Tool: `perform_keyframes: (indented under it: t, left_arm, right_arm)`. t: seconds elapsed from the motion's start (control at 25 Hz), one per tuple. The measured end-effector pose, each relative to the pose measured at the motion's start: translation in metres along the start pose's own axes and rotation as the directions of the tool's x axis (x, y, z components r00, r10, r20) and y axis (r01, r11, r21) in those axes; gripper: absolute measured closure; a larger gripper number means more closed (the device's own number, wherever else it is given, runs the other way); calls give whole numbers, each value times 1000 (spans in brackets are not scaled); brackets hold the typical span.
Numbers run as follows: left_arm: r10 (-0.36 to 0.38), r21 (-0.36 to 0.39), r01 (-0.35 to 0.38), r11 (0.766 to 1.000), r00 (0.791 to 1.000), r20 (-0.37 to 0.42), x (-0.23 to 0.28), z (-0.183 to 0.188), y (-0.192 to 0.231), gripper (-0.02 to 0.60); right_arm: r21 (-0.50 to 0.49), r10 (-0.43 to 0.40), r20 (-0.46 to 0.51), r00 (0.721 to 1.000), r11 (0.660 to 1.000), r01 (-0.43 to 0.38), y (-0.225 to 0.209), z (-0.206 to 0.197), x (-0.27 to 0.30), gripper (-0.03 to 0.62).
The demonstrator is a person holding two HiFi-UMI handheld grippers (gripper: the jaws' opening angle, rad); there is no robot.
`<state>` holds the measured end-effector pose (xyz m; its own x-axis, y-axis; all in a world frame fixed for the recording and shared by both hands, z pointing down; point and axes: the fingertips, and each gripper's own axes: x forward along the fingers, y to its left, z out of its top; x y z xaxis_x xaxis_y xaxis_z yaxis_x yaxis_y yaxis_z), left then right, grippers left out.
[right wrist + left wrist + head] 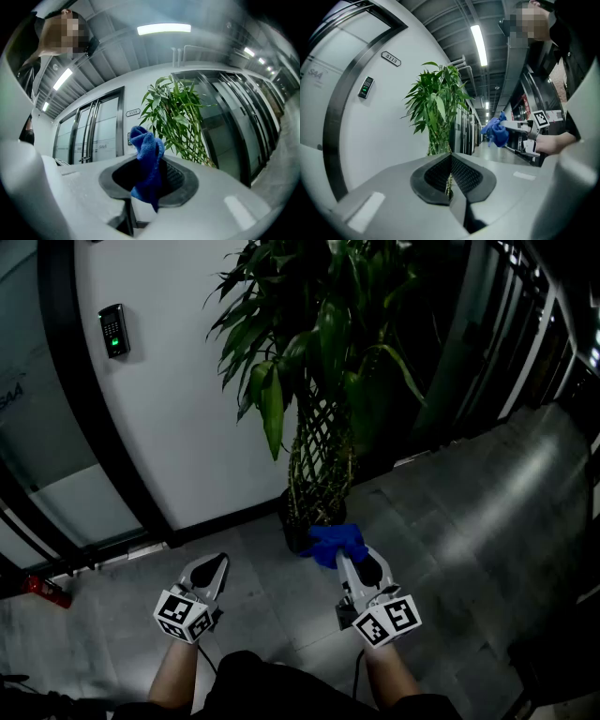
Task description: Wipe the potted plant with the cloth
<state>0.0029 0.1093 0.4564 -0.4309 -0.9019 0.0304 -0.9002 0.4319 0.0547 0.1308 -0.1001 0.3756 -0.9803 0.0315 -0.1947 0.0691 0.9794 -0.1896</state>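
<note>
A tall potted plant point(319, 352) with a braided lattice trunk point(322, 470) and a dark pot point(298, 526) stands on the floor against a white wall. My right gripper point(345, 549) is shut on a blue cloth point(335, 543), held just in front of the pot. The cloth point(146, 161) hangs bunched between the jaws in the right gripper view, with the plant point(180, 119) beyond it. My left gripper point(211, 565) is shut with nothing in it, left of the pot. In the left gripper view the plant point(438, 110) stands ahead, and the cloth point(496, 131) shows at right.
A white wall with a keypad reader point(113, 330) runs behind the plant. Glass doors with dark frames point(66, 427) are at left. A red object point(45, 590) lies on the floor at far left. Grey tiled floor point(487, 512) stretches right.
</note>
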Motion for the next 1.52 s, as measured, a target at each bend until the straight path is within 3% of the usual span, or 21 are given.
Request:
perform_keyframes:
  t: [0.36, 0.6, 1.0, 1.28, 1.36, 1.52]
  left_arm:
    - [-92, 73, 92, 993, 996, 0, 68, 21, 23, 575]
    - [-192, 123, 194, 973, 981, -24, 128, 36, 52, 575]
    - [-409, 172, 409, 896, 912, -34, 240, 69, 72, 575]
    - [-467, 145, 470, 871, 883, -58, 304, 83, 80, 575]
    - [-506, 141, 508, 850, 861, -49, 310, 94, 70, 575]
    - [-603, 160, 599, 785, 797, -25, 305, 110, 42, 575]
  right_arm:
    - [-154, 124, 184, 975, 983, -96, 17, 71, 83, 490]
    - [-257, 146, 213, 966, 962, -89, 35, 96, 145, 490]
    - [-370, 127, 304, 944, 929, -5, 48, 148, 220, 490]
    - [-382, 93, 372, 923, 922, 61, 46, 172, 253, 490]
    - [-387, 72, 366, 928, 919, 81, 40, 170, 260, 490]
    - [-388, 21, 334, 942, 914, 117, 23, 154, 273, 490]
